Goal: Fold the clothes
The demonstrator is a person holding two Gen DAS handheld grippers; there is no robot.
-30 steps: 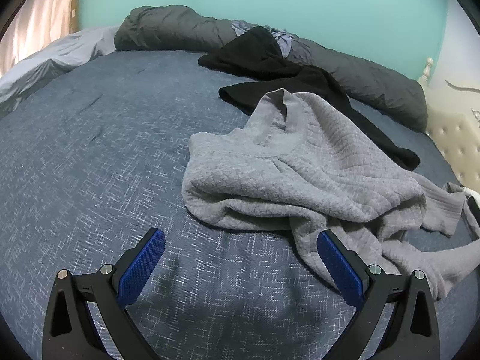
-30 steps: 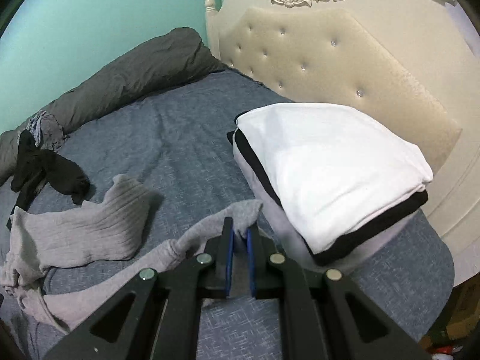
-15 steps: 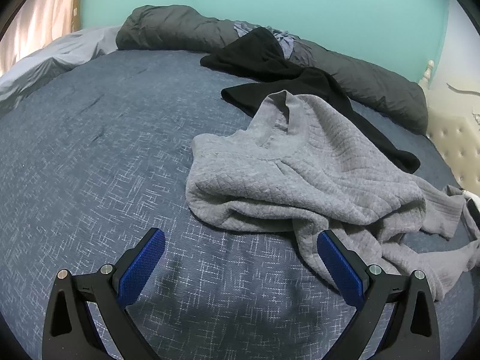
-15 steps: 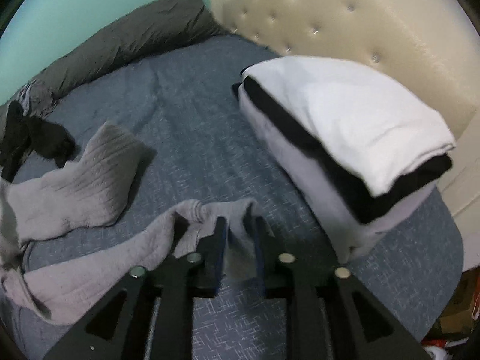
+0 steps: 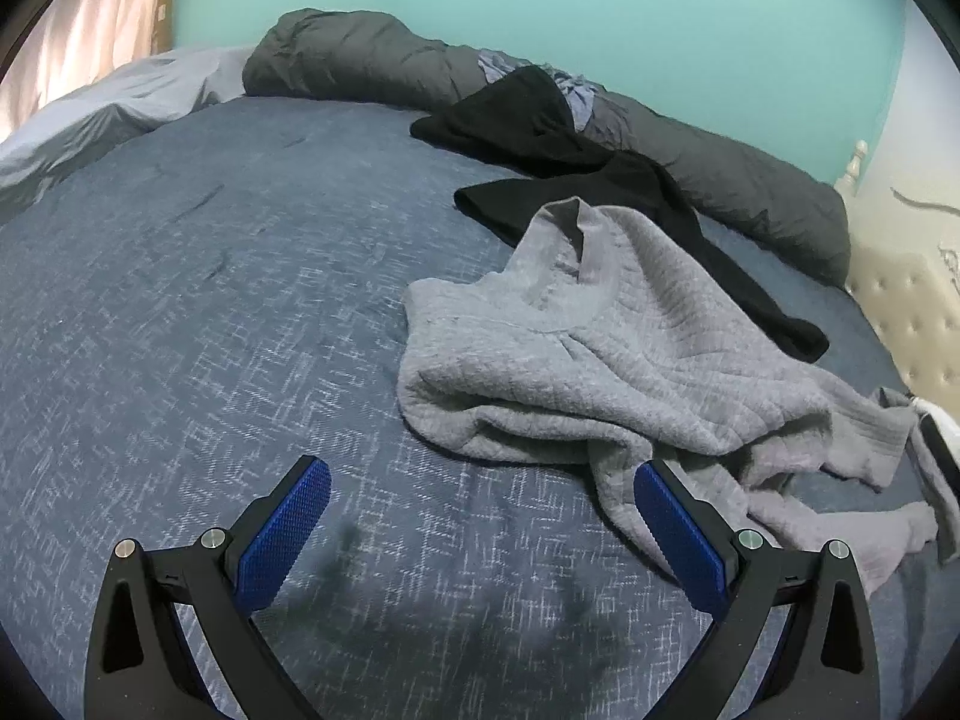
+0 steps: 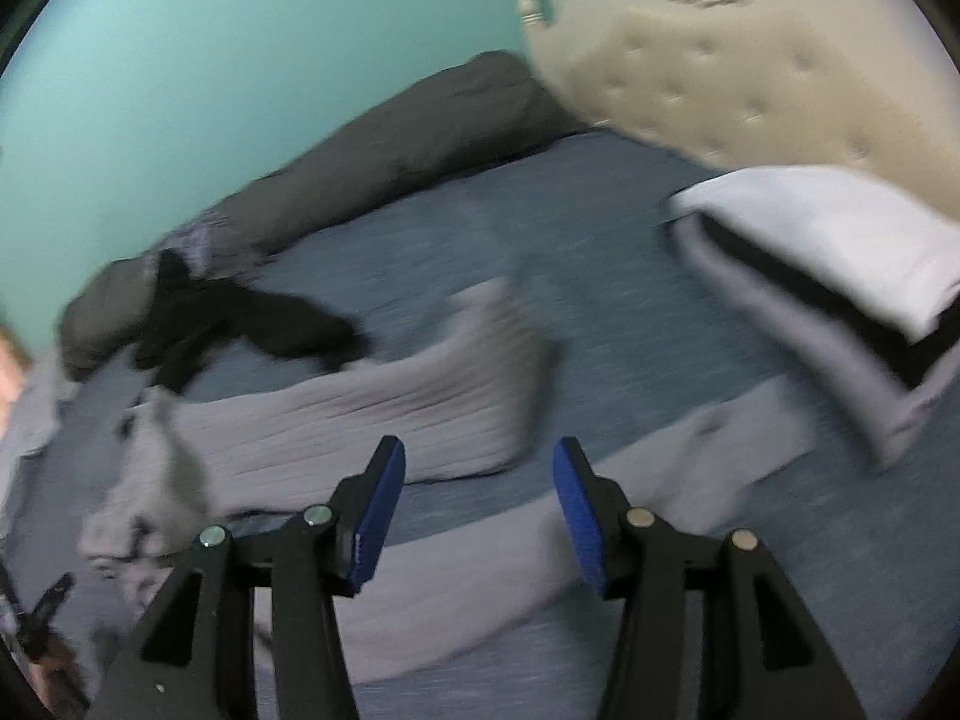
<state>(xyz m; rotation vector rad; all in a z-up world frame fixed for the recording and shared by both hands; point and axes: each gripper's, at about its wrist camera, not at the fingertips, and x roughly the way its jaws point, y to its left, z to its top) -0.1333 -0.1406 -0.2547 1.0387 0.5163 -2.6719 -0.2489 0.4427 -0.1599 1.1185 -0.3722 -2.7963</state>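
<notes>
Bed (image 5: 180, 312): blue woven cover, it lay under and ahead of both grippers and bore everything else. Duvet (image 5: 372, 66): dark grey, rolled along the far edge against the teal wall, beyond the left gripper's reach. Headboard (image 6: 750, 72): cream, tufted, far right of the right gripper. Folded stack (image 6: 828, 258): white on black on pale grey, ahead and right of the right gripper, just before the headboard; judged to be the place for finished pieces. Grey sweater (image 5: 600, 354): crumpled and unfolded, ahead and right of the left gripper, its body bunched and its sleeves trailing toward the right gripper; one sleeve (image 6: 468, 576) lay flat below and between the right gripper's fingers, a second (image 6: 360, 420) lay ahead and left of it, seemingly spread out for straightening. Black garment (image 5: 570, 168): loose, beyond the sweater, its near edge tucked under the sweater's collar, so a pull on either would likely drag the other. Left gripper (image 5: 480, 516): spread wide, empty, low over bare cover, the sweater's hem just beside its right finger. Right gripper (image 6: 477, 507): spread, holding nothing, above the sleeve; that view was blurred, so contact with cloth could not be told.
</notes>
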